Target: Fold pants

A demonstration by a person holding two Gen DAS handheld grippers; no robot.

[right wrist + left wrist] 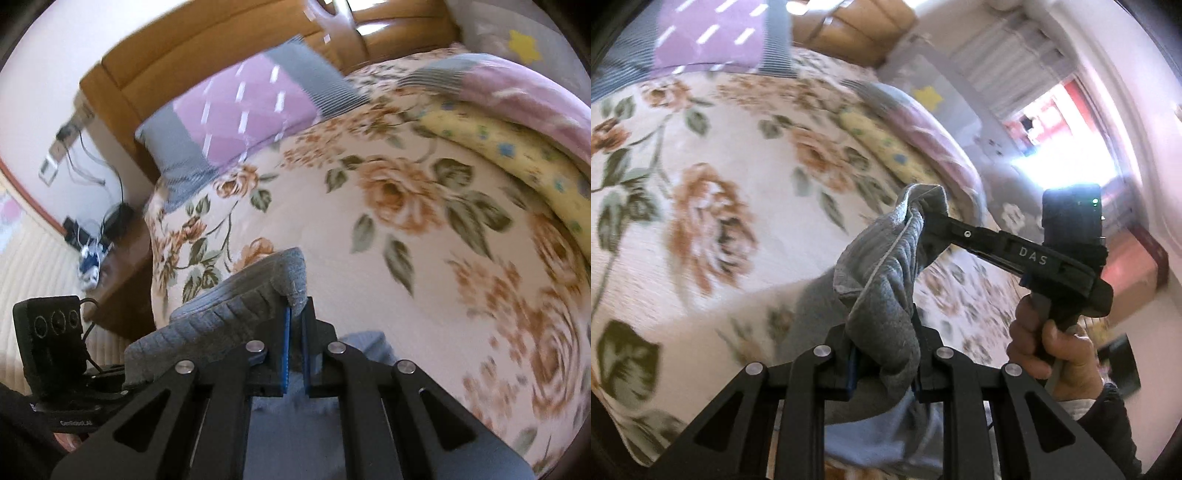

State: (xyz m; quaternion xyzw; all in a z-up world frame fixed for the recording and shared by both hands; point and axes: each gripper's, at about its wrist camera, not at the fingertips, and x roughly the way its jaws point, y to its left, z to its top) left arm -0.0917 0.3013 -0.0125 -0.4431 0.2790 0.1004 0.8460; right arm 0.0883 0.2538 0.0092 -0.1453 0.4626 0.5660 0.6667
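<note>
Both grippers, left gripper (882, 354) and right gripper (295, 332), clamped on grey pants (882, 295).

One pair of grey pants (882, 295), two tools, one purple pillow (240, 107), two folded blankets.

White raised letters "DAS" stand on the black plastic arm of the right gripper (925, 218), seen from the left wrist view, on the bar just behind its closed fingertips. In the right wrist view, small white lettering sits on the black body of the left gripper (75, 422), below its camera block; it is too blurred to read with certainty.
</note>
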